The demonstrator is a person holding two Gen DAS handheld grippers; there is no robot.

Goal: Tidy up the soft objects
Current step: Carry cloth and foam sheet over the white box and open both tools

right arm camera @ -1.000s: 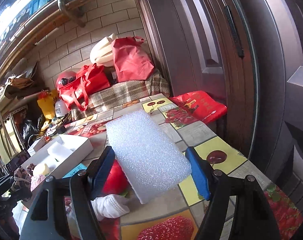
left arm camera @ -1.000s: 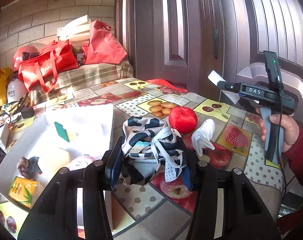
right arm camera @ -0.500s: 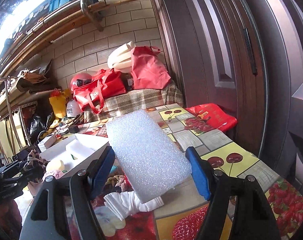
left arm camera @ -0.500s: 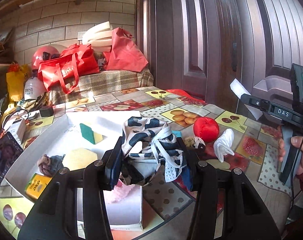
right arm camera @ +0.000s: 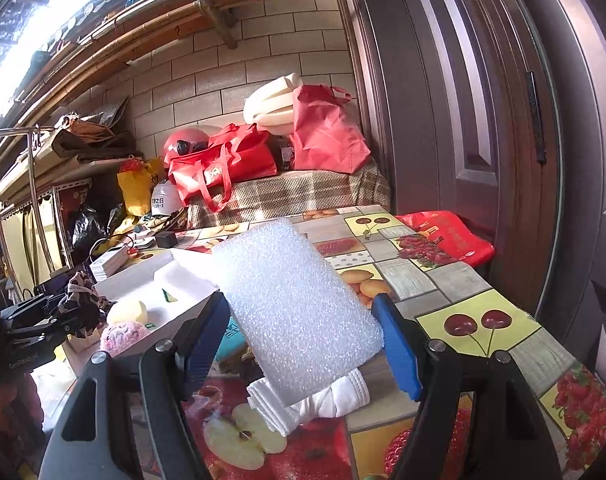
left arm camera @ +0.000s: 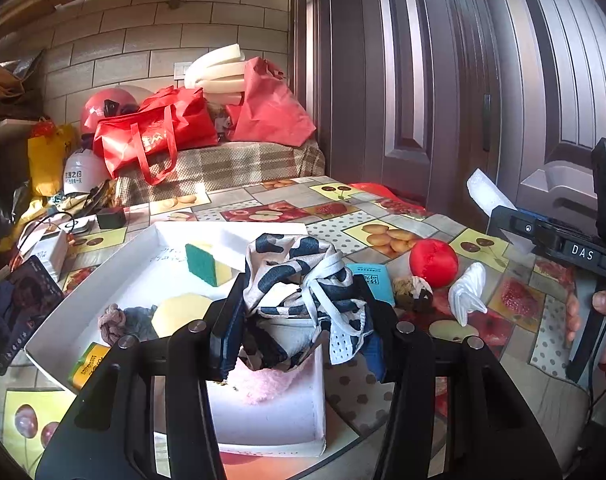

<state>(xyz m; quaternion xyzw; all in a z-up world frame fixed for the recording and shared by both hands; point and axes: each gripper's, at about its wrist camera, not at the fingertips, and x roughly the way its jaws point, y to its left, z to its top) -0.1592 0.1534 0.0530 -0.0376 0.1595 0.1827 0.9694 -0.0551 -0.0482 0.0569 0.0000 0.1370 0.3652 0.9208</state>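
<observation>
My left gripper (left arm camera: 299, 336) is shut on a black-and-white patterned cloth (left arm camera: 299, 276) and holds it above the near end of the white tray (left arm camera: 103, 276). The tray holds a green-yellow sponge (left arm camera: 207, 262), a pale yellow sponge (left arm camera: 179, 314), a knotted rag (left arm camera: 117, 320), a pink plush (left arm camera: 263, 384). My right gripper (right arm camera: 303, 340) is shut on a white foam sheet (right arm camera: 295, 304), held above the table right of the tray (right arm camera: 183, 276). A red ball (left arm camera: 433, 262), a white rolled cloth (left arm camera: 467, 292) and a teal packet (left arm camera: 371, 282) lie on the table.
The table has a fruit-patterned cover (right arm camera: 475, 324). A phone (left arm camera: 15, 308) and small boxes lie left of the tray. Red bags (left arm camera: 155, 136) and a helmet sit on a plaid bench behind. A dark door (left arm camera: 443, 80) stands close on the right.
My left gripper has lifted and moved left with the cloth, from over the table to above the tray's near end. My right gripper has risen and drawn back with the foam sheet.
</observation>
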